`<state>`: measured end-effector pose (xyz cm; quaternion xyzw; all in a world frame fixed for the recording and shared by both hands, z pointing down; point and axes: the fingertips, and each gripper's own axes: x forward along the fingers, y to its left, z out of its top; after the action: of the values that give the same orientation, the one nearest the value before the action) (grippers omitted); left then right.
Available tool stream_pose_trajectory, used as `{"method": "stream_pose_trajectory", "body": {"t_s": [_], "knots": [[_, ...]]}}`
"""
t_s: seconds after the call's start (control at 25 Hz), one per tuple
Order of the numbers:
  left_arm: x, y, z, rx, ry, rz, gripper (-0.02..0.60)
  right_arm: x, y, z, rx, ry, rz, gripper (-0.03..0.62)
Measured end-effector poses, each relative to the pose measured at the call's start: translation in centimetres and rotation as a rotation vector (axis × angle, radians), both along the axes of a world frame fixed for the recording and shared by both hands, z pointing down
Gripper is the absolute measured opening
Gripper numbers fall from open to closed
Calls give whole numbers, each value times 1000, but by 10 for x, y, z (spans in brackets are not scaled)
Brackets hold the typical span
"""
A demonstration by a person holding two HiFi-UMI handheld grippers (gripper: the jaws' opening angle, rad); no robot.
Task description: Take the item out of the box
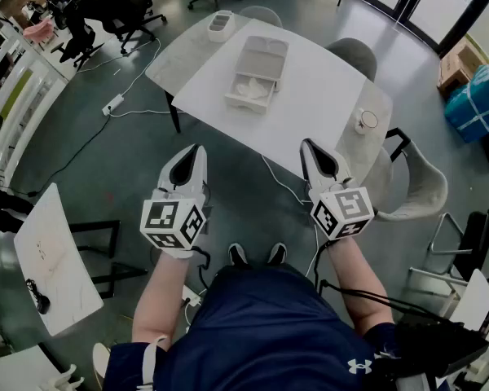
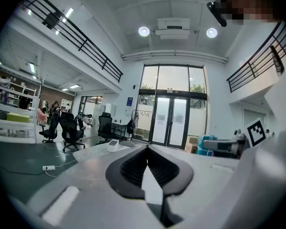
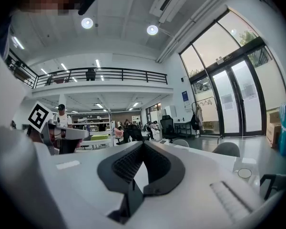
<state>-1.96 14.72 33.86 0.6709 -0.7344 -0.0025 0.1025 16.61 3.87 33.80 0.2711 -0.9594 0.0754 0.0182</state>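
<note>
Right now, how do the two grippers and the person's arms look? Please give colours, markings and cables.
Both the left gripper and the right gripper have white tapered shells with black ribbed pads inside. Each carries a white cube printed with black square markers. A black cable runs by the right forearm. The forearms are bare; the person wears a dark navy short-sleeved shirt.
</note>
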Motion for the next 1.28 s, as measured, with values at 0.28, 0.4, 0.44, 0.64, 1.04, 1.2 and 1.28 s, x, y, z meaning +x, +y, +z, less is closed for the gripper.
{"method": "stream_pose_trajectory", "body": {"t_s": [0.28,0.4,0.44,0.64,1.04,1.2,1.28], "knots": [[-12,0,0,7,0,6,2,-7,0,4,-14,6,15,2],[-19,1,-1,15,1,10,2,-10,-3,6,-35,6,39,2],[-22,2,-2,18,1,12,3,-10,-3,6,-37,9,51,3],[-43,12,-6,44,2,20,2,-18,-2,-4,-10,20,95,3],[-85,41,9,47,43,34,3,-30,16,-15,48,70,158,3],[-93,43,17,46,67,27,2,-35,16,-12,53,90,158,3],[-99,42,22,41,74,20,3,-43,13,-8,51,94,152,3]]}}
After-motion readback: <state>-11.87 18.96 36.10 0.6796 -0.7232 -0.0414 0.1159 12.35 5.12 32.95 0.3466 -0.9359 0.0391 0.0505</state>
